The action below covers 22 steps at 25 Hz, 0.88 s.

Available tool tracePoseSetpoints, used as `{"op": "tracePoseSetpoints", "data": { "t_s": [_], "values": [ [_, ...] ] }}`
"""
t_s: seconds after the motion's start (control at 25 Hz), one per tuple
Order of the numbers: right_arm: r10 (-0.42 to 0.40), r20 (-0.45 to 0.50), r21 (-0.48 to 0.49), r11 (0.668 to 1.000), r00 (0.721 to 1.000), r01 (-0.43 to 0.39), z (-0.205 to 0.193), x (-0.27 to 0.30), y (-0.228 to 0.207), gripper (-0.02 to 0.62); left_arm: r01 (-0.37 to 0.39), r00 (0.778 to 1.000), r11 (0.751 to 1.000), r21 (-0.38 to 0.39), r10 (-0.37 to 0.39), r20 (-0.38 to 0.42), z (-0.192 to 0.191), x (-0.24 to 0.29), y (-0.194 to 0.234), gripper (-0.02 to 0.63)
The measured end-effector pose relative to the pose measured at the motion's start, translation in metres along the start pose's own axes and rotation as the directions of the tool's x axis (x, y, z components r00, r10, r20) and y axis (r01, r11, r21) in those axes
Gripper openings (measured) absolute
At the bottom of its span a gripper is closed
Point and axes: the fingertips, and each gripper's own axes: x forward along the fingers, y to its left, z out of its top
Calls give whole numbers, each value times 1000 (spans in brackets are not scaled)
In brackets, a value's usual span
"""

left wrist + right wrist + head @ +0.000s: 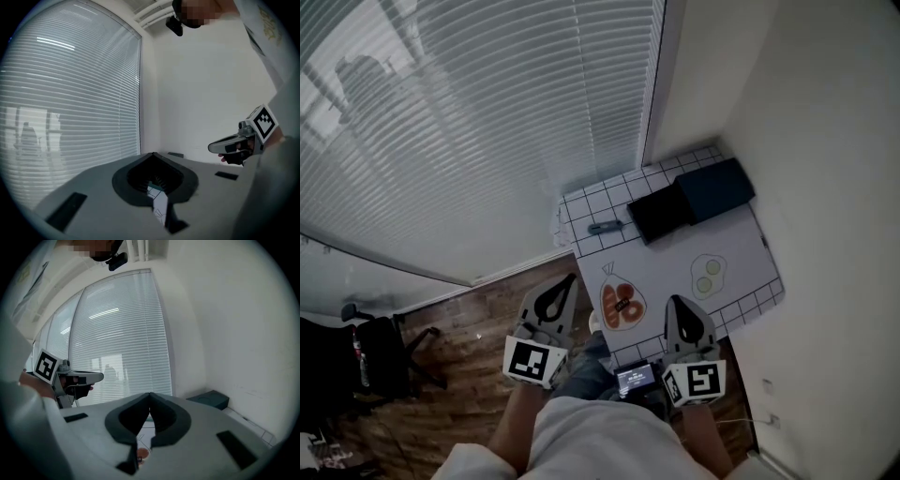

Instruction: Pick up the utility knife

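The utility knife [605, 227], small, grey and dark, lies on the far left part of a white grid-patterned table [741, 253], seen only in the head view. My left gripper [571, 278] hangs over the floor just short of the table's near left corner, shut and empty, its tips meeting in its own view [153, 154]. My right gripper [675, 300] is over the near edge, beside a red food picture [622, 305]. Its jaws also meet at the tip [150, 394] with nothing between them. Both are well short of the knife.
Two dark flat boxes [689, 197] lie at the table's far right, right of the knife; one shows in the right gripper view [211, 399]. An egg picture [708, 275] is printed on the cloth. Window blinds [487, 112] run behind, a white wall at right, an office chair [375, 352] on the wood floor.
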Motion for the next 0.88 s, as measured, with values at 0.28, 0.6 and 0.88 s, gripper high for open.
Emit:
{"op": "tracePoseSetpoints", "data": {
  "t_s": [0.28, 0.6, 0.88],
  "values": [
    [-4, -43, -28, 1000, 999, 3, -14, 32, -5, 6, 24, 998, 999, -21, -25, -56, -27, 32, 14, 6],
    [21, -100, -45, 999, 995, -26, -39, 91, -9, 6, 21, 993, 997, -78, -30, -113, -69, 68, 40, 6],
    [51, -145, -32, 998, 988, -56, -58, 130, -13, 6, 36, 985, 997, -73, -47, -168, -103, 92, 53, 6]
  ]
}}
